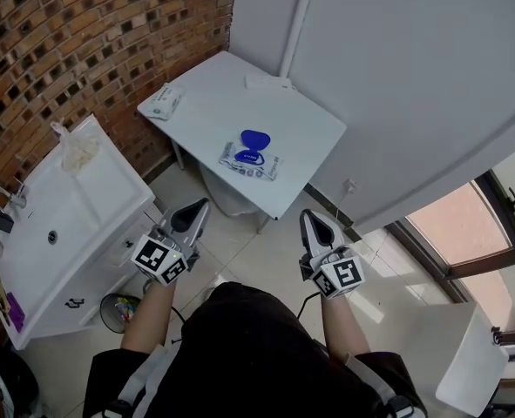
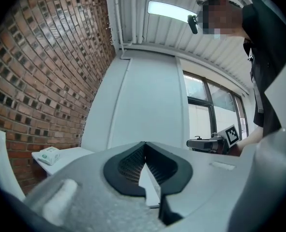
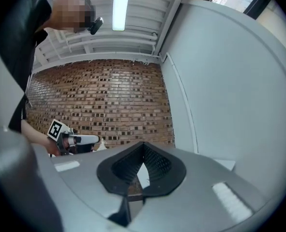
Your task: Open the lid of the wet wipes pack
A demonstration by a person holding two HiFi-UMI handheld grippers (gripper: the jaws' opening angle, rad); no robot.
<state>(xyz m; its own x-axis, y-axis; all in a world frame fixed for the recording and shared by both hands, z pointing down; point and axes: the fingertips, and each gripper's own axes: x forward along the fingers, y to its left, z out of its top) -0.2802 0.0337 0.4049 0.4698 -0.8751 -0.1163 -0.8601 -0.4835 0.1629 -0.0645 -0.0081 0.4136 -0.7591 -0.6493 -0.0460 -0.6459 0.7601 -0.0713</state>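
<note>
**Wet wipes pack: lid up, both tools shut and held back**

Position. The wet wipes pack [image 1: 250, 162] lies flat on the white worktop [image 1: 213, 85], toward the edge nearest the person. Its blue lid [image 1: 255, 138] appears raised on the far side of the pack, with a blue ring showing on the pack face below it. I read this as the lid already open. A second pack [image 1: 165, 101] sits at the worktop's corner by the brick wall [image 1: 83, 33], well apart from the first. A washbasin [image 1: 65, 207] stands to the left.

Tools. The left hand-held gripper [image 1: 194, 209] has its jaws together with nothing between them. The right hand-held gripper [image 1: 315, 221] is the same: pads meeting, empty. Both are held close to the person's body over the floor, well short of the worktop and pointing roughly level.

Handling (judgement). The pack body looks like soft film, light, and likely to slide on the smooth top. The lid is stiff plastic on a hinge. The best hold would be the lid's free lip opposite the hinge, with the other tool pressing the pack's end flat. Pinching the film risks creasing or dragging it.
</note>
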